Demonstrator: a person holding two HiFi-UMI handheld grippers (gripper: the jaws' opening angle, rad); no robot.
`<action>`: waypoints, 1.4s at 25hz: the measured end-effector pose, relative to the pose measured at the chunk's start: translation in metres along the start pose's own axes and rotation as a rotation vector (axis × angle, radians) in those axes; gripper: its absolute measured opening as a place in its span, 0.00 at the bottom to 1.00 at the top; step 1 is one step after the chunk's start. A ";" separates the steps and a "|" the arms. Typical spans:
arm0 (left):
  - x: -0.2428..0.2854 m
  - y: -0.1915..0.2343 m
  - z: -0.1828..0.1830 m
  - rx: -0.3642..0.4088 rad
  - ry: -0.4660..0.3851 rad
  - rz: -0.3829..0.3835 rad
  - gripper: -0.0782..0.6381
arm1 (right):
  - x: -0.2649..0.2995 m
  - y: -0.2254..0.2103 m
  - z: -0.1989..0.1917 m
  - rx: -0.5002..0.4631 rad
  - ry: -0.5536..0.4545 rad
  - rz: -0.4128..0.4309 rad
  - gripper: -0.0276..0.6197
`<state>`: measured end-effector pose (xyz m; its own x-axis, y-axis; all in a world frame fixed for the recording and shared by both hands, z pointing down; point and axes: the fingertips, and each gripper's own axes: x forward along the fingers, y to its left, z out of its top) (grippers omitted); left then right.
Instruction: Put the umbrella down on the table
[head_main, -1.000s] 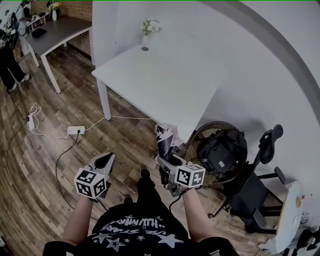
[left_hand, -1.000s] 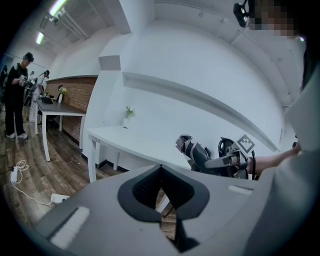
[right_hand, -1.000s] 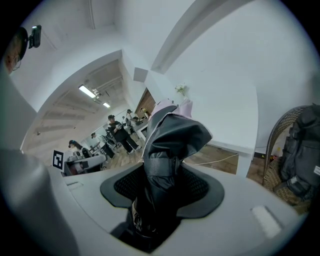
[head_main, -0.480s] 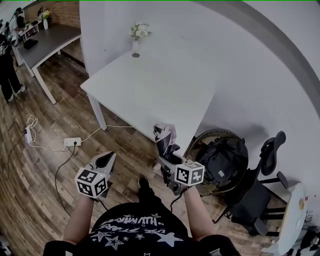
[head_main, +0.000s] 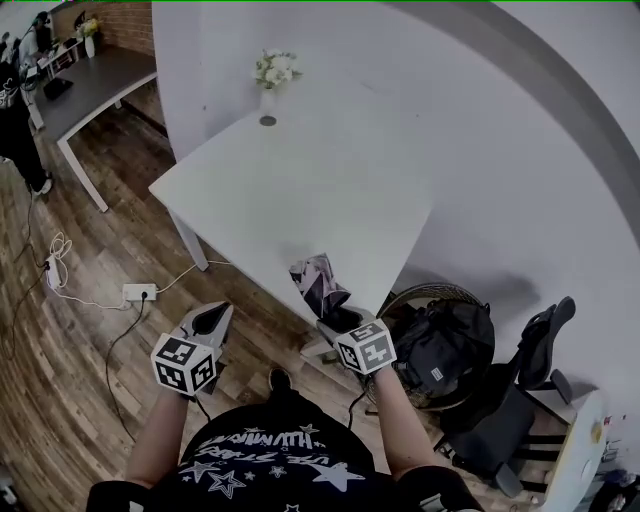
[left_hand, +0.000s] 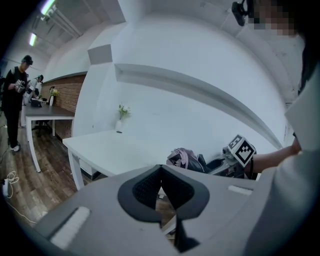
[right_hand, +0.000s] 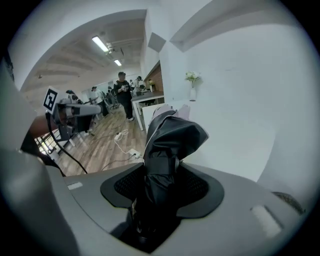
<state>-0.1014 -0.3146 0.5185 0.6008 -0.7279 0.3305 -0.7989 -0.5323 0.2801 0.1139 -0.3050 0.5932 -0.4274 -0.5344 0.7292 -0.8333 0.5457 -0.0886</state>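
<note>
A: Two tongs in view. Left tongs (head_main: 212, 314) first?

B: Low at the left, over the wood floor (head_main: 70, 380), near edge of the desk (head_main: 300, 190) ahead. Pads pressed together at the tips, nothing between them. Well apart from the umbrella (head_main: 318, 280).

A: Floor beyond them?

B: White power strip (head_main: 138, 293) with its cord, under the desk's left end.

A: Desk top?

B: White, mostly bare. A vase of flowers (head_main: 270, 75) at the far corner by the wall.

A: Umbrella?

B: Folded, dark, strap wrapped round it. It sticks up and forward out of the right tongs (head_main: 328, 312), loose fabric end over the desk's near right corner. Whether it touches the top, cannot tell.

A: Right tongs?

B: Pinching the umbrella at its lower body, pads on both sides, jaws wide round it.

A: Further right?

B: Black bag (head_main: 440, 335) in a round frame on the floor, then a dark chair (head_main: 520, 390).
</note>
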 end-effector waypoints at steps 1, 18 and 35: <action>0.004 0.000 0.002 -0.001 0.000 0.004 0.11 | 0.003 -0.004 0.000 -0.030 0.018 0.000 0.41; 0.055 0.002 0.004 -0.012 0.015 0.053 0.11 | 0.036 -0.034 -0.018 -0.296 0.150 0.100 0.41; 0.074 -0.015 -0.008 -0.010 0.046 0.068 0.11 | 0.047 -0.034 -0.036 -0.352 0.140 0.126 0.42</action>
<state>-0.0445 -0.3567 0.5457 0.5462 -0.7416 0.3895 -0.8376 -0.4780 0.2644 0.1347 -0.3255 0.6544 -0.4469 -0.3692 0.8149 -0.5958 0.8023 0.0367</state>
